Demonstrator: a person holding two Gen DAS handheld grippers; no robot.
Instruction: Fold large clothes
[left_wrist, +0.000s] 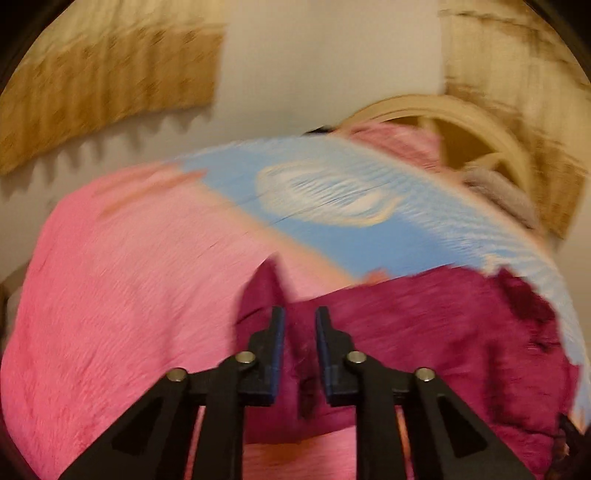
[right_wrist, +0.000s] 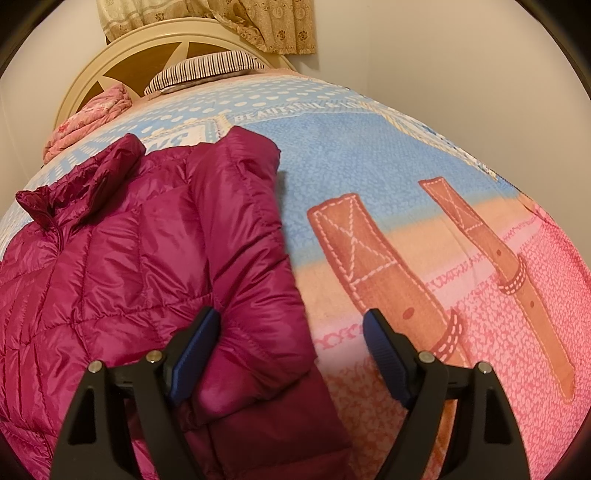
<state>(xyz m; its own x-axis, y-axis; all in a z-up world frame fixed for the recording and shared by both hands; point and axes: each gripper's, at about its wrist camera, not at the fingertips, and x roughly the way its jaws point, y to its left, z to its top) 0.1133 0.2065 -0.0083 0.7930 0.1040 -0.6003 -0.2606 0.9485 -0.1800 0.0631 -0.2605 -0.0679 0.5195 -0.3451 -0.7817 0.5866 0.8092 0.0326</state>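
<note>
On the bed, over a blue and pink blanket (right_wrist: 388, 177), the jacket (right_wrist: 129, 258) is lying face up with its collar toward the far headboard (right_wrist: 122, 55), spread flat so that I am able to fold it part by part. One sleeve (right_wrist: 251, 258) is already lying folded in along the jacket's right edge, cuff toward me, which I judge is keeping the bulk narrow for the fold to come. I am holding my right tongs (right_wrist: 291, 350) tilted down over that sleeve's near end, jaws standing wide and gripping nothing: the left pad (right_wrist: 195, 354) is sitting just at the sleeve's surface, though I cannot tell whether it is touching, and the right pad (right_wrist: 384, 362) is hanging over bare blanket. I am keeping it there, I think, ready to steady or take the cuff. My left tongs (left_wrist: 299, 332) are showing in a blurred view at the jacket's other side, jaws drawn in to a narrow gap with dark red fabric (left_wrist: 406, 332) bunching at and between the tips; they are pinching the jacket, as far as the blur allows. A striped pillow (right_wrist: 207, 70) is lying far off by the headboard.
</note>
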